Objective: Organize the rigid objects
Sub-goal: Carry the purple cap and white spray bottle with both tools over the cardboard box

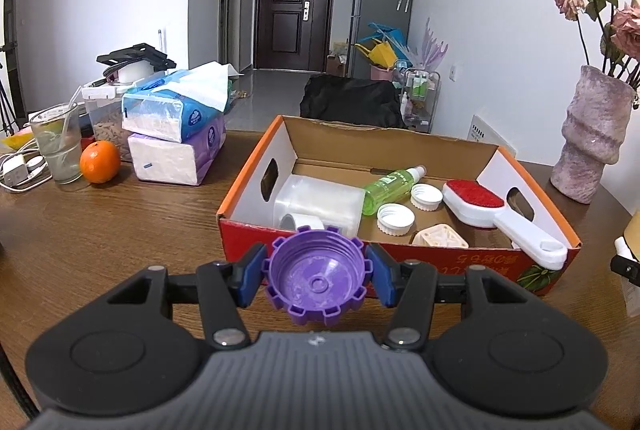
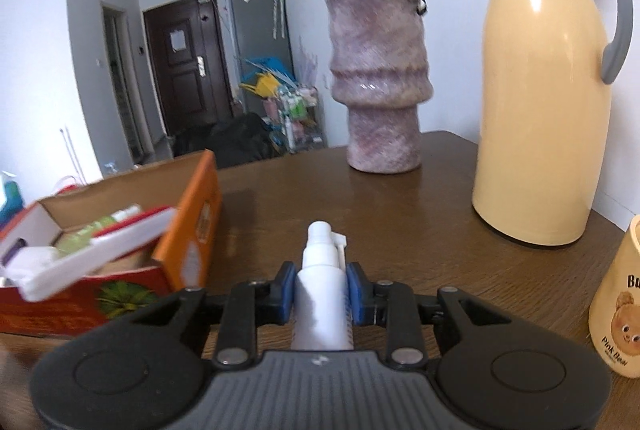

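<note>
We hold the purple cap [image 1: 316,280] pinched in our left gripper [image 1: 316,280] at lower centre, short of the cardboard box [image 1: 400,262], while our right gripper [image 2: 320,292] clamps the white spray bottle [image 2: 322,294], both presumably bound for that box.

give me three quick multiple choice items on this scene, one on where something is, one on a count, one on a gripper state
1. Where is the green bottle?
A. lying in the cardboard box
B. standing beside the vase
C. on the tissue packs

2. How many white ribbed caps lie in the box?
A. none
B. two
C. five

3. What is the left gripper doing?
A. open over the orange
B. shut on nothing
C. shut on the purple cap

Key:
1. A, it lies on its side between the box walls.
2. B, two round white caps sit next to the bottle.
3. C, both blue pads press the cap's rim.
</note>
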Demonstrator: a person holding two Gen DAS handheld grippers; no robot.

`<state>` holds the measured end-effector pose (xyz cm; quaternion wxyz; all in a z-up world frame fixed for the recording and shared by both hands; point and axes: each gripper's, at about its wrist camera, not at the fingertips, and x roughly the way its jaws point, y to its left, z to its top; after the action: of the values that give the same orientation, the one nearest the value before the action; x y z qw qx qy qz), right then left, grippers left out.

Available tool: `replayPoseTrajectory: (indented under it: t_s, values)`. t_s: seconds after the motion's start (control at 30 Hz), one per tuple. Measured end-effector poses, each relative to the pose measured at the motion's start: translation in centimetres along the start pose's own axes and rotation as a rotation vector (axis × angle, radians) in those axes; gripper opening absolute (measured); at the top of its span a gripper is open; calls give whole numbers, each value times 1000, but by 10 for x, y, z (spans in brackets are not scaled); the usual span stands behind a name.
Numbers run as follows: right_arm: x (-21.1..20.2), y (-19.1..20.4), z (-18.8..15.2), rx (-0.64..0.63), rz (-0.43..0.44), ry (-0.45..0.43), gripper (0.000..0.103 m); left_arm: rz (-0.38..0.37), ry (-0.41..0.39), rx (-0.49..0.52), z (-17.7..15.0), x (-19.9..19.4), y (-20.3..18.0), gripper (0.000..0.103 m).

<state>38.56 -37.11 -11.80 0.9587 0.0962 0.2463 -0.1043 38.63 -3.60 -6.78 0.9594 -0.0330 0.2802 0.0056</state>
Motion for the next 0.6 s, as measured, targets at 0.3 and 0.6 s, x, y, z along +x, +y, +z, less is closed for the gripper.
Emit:
replayPoseTrajectory:
  t_s: [0.3,0.6]
  values:
    - [-42,41,-4,-14,114,-70,27,-19,-24,-9,5,-9,0,55]
    - [-66,89,-2,-35,237,-105,27,-44,-52,-2,11,-16,-5,55]
